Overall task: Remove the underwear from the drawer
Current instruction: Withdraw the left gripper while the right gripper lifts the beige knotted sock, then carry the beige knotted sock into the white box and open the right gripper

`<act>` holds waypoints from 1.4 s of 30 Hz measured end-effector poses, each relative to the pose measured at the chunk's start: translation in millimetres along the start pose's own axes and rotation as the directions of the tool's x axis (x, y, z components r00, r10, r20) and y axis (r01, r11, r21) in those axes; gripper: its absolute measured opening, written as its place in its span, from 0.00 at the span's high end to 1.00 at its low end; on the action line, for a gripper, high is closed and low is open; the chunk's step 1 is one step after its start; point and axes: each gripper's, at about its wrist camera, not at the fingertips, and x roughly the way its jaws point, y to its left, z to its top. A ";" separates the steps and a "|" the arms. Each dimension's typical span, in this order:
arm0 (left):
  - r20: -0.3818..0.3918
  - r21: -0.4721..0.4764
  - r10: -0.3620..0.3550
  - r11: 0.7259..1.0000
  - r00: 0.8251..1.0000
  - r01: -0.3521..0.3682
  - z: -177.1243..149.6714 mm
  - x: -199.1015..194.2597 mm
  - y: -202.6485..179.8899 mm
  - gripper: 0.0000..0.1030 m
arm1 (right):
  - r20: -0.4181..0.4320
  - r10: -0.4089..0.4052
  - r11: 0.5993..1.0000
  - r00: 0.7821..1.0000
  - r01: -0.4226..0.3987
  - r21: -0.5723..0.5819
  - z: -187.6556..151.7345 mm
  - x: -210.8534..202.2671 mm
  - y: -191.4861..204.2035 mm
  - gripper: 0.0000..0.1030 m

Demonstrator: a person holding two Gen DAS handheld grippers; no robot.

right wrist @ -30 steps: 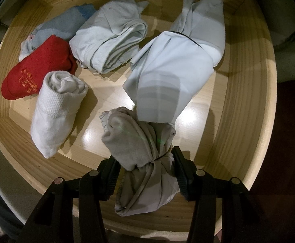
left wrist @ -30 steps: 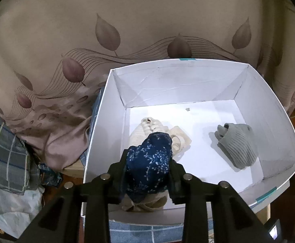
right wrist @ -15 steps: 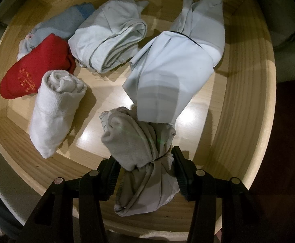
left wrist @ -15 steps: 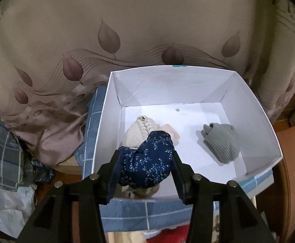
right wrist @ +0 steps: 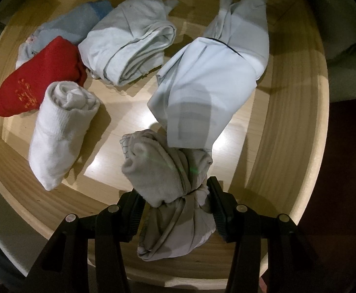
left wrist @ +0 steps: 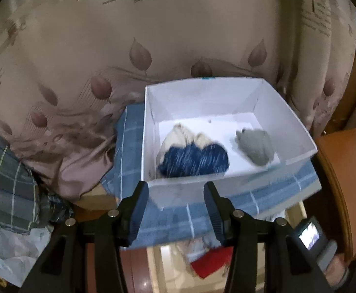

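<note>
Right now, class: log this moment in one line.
left tool: open, empty | blue floral bundle: in white box | right tool: gripping grey bundle

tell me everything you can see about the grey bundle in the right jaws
The grey bundle is soft, knitted-looking cloth, beige-grey, rolled and knotted about its middle, with a rolled cuff end showing at upper left. The right gripper has its jaws shut on it at the knot, above the wooden drawer. Its top meets the pale blue folded garment.
</note>
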 end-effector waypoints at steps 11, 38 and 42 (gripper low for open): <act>-0.095 -0.110 0.037 0.993 0.995 -0.047 -105.7 19.3 9.4 0.53 | 0.069 -0.010 1.000 0.998 0.011 -0.025 -5.8 -12.1 8.5 0.59; -0.118 -0.183 0.159 0.967 0.980 -0.179 -196.7 53.1 -15.0 0.53 | 0.722 0.072 0.997 0.689 -0.058 -0.045 -27.7 -243.3 -3.0 0.59; -0.119 -0.232 0.138 0.959 0.983 -0.163 -199.0 53.0 -6.9 0.53 | 0.727 0.094 0.994 0.680 -0.101 -0.034 3.1 -274.5 -12.1 0.59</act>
